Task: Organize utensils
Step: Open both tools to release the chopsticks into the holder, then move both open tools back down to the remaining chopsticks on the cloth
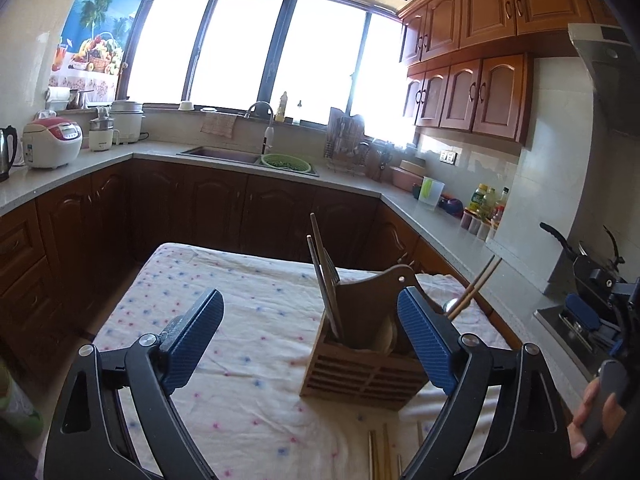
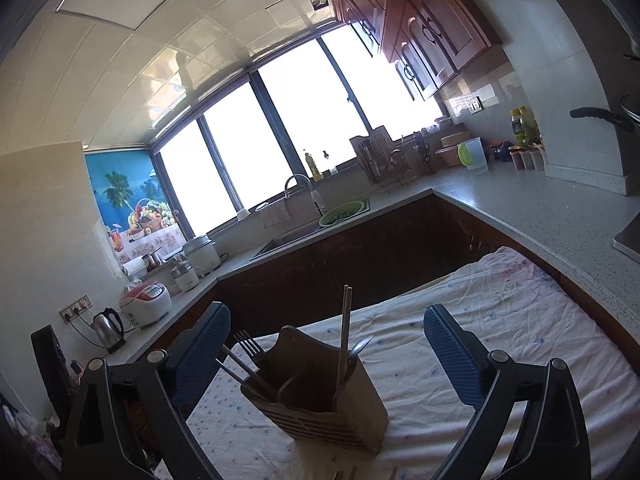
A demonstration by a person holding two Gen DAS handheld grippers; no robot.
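Observation:
A wooden utensil holder stands on the table's spotted cloth. In it are chopsticks, a fork and a spoon; another pair of chopsticks leans out to the right. A few loose chopsticks lie on the cloth in front of it. My left gripper is open and empty, with the holder behind its right finger. In the right wrist view the holder sits low between the fingers of my right gripper, which is open and empty. Upright chopsticks, a fork and a spoon stick out of it.
Counters wrap around the room beyond the table: a sink with a green colander, a rice cooker, a kettle, and bottles on the right. A person's hand holds the other gripper at the right edge.

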